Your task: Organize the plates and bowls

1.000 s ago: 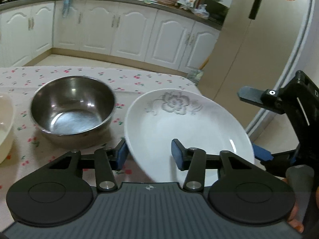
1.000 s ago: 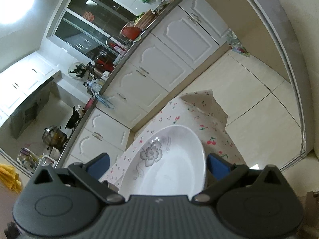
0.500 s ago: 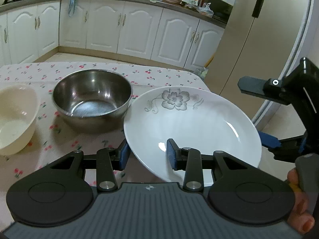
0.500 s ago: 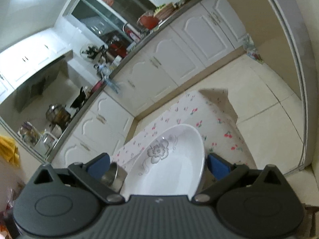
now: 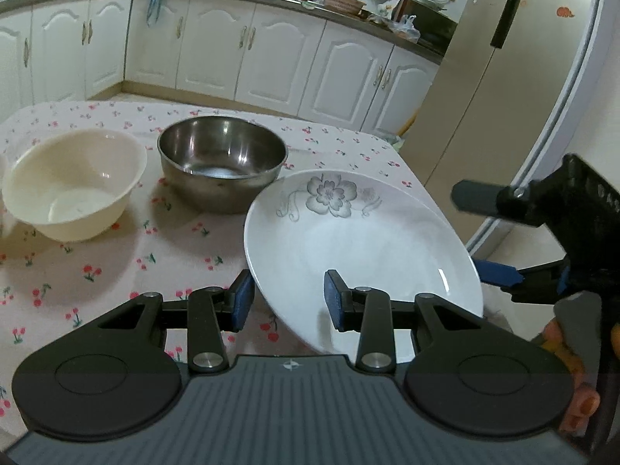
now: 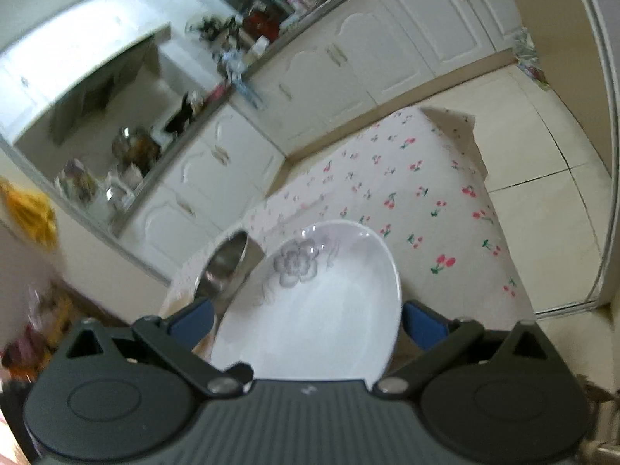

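Over the near right part of the table [image 5: 116,255], a white plate [image 5: 360,244] with a grey flower is tilting, its near edge dipping between the blue pads of the left gripper [image 5: 288,302]; those fingers are standing spread on either side of the rim, and whether either pad is touching it cannot be told; the right gripper [image 5: 484,232] is reaching in from the right, one finger showing above the plate's right edge and its blue pad just beside the lower edge; from the right wrist view, the right gripper [image 6: 306,319] is spread wide around the plate [image 6: 321,310], both pads standing just clear of the rim; just left and far of the plate, a steel bowl [image 5: 223,162] is sitting close to its far left edge, blocking that side; a cream bowl [image 5: 73,184] is resting further left, near the steel one; bare cherry-print cloth is lying open near the left gripper and along the far right corner; beyond, white cabinets [image 5: 248,50] are lining the far wall.
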A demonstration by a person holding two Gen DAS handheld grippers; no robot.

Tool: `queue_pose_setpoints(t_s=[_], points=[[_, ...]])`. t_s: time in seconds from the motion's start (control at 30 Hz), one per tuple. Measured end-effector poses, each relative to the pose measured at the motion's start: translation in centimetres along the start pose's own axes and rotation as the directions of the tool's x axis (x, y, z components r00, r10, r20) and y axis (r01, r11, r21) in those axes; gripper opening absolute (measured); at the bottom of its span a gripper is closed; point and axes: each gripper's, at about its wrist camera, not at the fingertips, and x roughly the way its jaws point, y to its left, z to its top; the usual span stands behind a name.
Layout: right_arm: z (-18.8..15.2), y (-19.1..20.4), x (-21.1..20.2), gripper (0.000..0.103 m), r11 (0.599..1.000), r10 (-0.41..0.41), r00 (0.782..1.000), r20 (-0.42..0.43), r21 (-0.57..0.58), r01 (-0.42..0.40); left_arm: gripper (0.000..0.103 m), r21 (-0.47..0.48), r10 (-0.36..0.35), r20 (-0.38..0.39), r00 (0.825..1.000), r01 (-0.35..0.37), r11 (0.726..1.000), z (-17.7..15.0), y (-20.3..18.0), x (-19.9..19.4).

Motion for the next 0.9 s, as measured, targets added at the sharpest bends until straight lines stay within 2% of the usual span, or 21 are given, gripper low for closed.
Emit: queue_pose_setpoints(t_s=[0.13, 0.2, 0.4, 0.57, 0.9], points=[[0.0, -0.5, -0.3, 0.103, 1.0, 0.018, 0.996, 0.083, 0.018, -0.019, 0.042, 0.008, 0.022, 0.001, 1.0, -0.022, 1.0, 0.5, -0.2, 1.2], [0.1, -0.8, -0.1, 0.103, 0.999, 0.016, 0.995, 0.097, 0.029, -0.018, 0.042, 0.015, 0.033, -0.003, 0.999, -0.033, 0.999, 0.5, -0.2, 1.9], [-0.1, -0.9, 0.5, 0.103, 0.998, 0.035, 0.996, 0.077, 0.046, -0.038, 0.042, 0.036, 0.059, 0.017, 0.998, -0.06, 0.998, 0.5, -0.6, 2.4], [-0.6, -0.2, 0.3, 0.103, 1.0, 0.013, 0.997, 0.08, 0.02, -0.014, 0.041, 0.024, 0.059, 0.005, 0.998, -0.059, 0.998, 0.7, -0.7, 2.1], [-2.0, 0.7, 0.2, 0.103, 1.0, 0.016, 0.998, 0.064, 0.007, -0.017, 0.041, -0.01, 0.063, 0.02, 0.998, -0.063, 0.998, 0.3, 0.2, -0.7]])
